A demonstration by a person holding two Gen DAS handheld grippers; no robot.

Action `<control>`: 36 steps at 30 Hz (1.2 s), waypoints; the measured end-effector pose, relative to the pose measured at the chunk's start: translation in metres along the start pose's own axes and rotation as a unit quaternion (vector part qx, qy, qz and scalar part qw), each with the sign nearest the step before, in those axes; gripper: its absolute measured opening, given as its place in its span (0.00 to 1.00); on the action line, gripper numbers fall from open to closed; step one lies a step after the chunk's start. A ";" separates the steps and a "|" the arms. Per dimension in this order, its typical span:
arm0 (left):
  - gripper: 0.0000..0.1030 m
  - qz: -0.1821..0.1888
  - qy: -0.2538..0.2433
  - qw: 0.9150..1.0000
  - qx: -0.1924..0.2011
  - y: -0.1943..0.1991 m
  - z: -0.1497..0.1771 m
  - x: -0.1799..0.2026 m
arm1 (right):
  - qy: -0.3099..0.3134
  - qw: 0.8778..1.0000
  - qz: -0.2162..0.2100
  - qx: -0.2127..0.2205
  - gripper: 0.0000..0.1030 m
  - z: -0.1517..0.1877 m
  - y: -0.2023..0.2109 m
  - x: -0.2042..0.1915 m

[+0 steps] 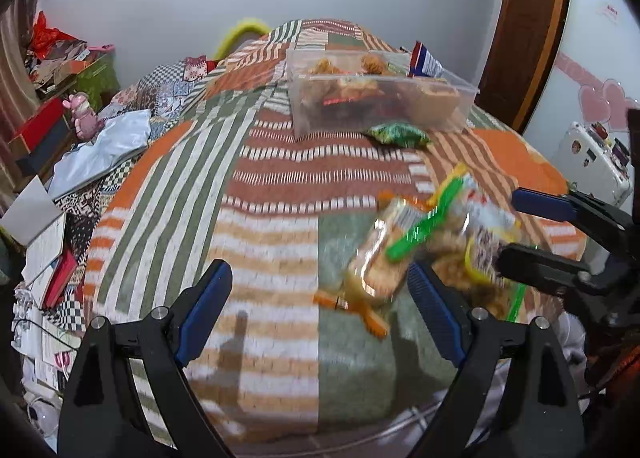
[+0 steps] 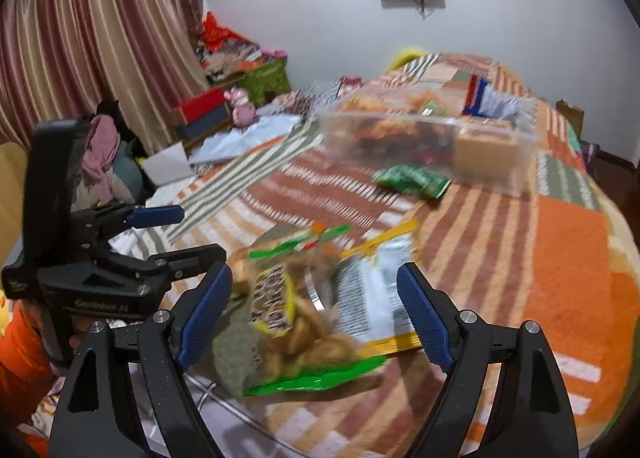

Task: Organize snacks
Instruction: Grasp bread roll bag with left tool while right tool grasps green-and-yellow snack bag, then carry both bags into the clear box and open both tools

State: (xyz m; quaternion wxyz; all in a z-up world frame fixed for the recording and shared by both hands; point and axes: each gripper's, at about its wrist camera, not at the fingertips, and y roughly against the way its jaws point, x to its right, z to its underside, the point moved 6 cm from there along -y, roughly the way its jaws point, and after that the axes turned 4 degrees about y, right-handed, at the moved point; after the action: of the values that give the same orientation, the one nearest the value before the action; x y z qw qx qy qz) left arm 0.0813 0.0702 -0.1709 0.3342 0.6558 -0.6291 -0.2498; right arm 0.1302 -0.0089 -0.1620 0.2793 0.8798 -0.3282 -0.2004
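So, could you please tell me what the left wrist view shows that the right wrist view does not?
Only the left wrist view shows the wooden door and the white case with stickers. Only the right wrist view shows the striped curtain and an orange sleeve. Both show the clear plastic bin of snacks, the green packet before it, and the snack bags near both open grippers.

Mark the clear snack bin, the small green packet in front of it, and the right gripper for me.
Clear snack bin (image 2: 496, 161), right wrist view, front wall.
Green packet (image 2: 412, 179), right wrist view, middle of the wrapper.
Right gripper (image 2: 316, 314), right wrist view, midway between its fingertips.
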 end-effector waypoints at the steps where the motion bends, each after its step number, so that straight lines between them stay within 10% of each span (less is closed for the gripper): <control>1: 0.87 0.000 -0.001 1.000 -0.003 0.000 0.004 0.000 | 0.001 1.000 -0.004 -0.010 0.80 0.001 -0.006 -0.002; 7: 0.87 0.012 0.000 1.000 -0.013 -0.004 0.017 0.003 | 0.012 0.999 -0.007 -0.041 0.77 0.014 -0.027 -0.011; 12: 0.87 0.022 0.006 1.000 -0.020 -0.011 0.016 0.006 | 0.010 0.999 -0.018 -0.050 0.48 0.016 -0.031 -0.010; 24: 0.86 0.039 -0.002 0.999 -0.008 -0.028 -0.002 0.025 | -0.023 1.000 -0.012 -0.006 0.42 0.009 0.001 0.009; 32: 0.45 0.044 -0.009 0.999 -0.022 -0.052 -0.005 0.037 | -0.036 0.999 0.008 0.021 0.42 0.003 0.023 0.025; 36: 0.40 0.042 -0.014 0.999 -0.015 -0.051 -0.005 0.038 | -0.043 0.999 0.014 0.027 0.42 0.000 0.025 0.033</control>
State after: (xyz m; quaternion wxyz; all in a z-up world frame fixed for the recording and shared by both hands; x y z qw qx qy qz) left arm 0.1214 0.0327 -0.2027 0.3454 0.6207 -0.6565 -0.2538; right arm 0.1416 -0.0476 -0.1521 0.2437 0.8729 -0.3579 -0.2250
